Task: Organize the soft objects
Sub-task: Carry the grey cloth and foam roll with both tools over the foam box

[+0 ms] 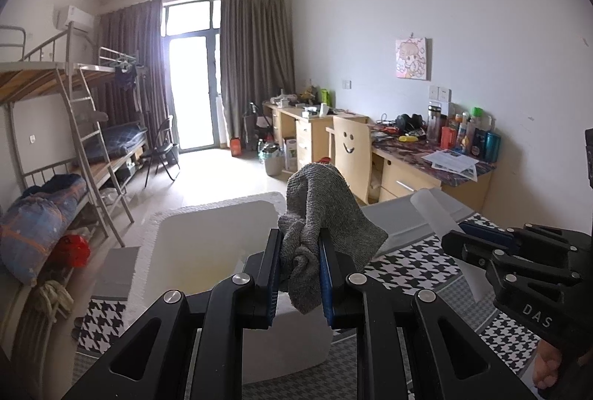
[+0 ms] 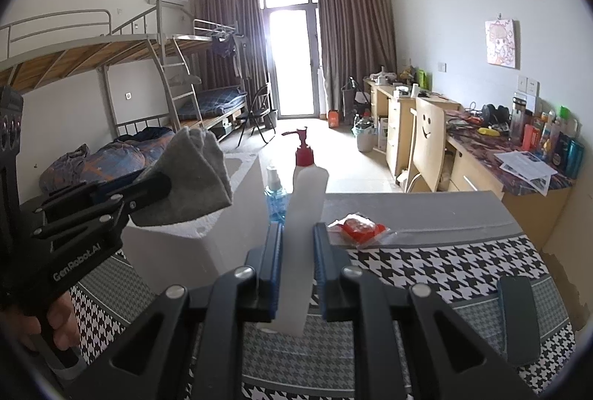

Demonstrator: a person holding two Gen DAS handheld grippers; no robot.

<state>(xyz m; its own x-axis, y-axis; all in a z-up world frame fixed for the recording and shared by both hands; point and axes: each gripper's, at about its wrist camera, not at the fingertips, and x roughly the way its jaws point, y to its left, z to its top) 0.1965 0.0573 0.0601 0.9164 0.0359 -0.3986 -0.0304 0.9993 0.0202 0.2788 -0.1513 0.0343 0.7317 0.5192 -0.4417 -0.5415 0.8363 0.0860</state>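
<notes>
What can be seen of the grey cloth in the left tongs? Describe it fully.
The grey cloth is a soft, knitted-looking fabric, heathered grey, bunched and knotted where the left tongs clamp it between their pads. One end rises above the tongs and flops over in a rounded fold; a shorter tail hangs below. It is held in the air above the white foam box, touching only the tongs. From the right wrist view it looks like a folded, wedge-shaped flap.
</notes>
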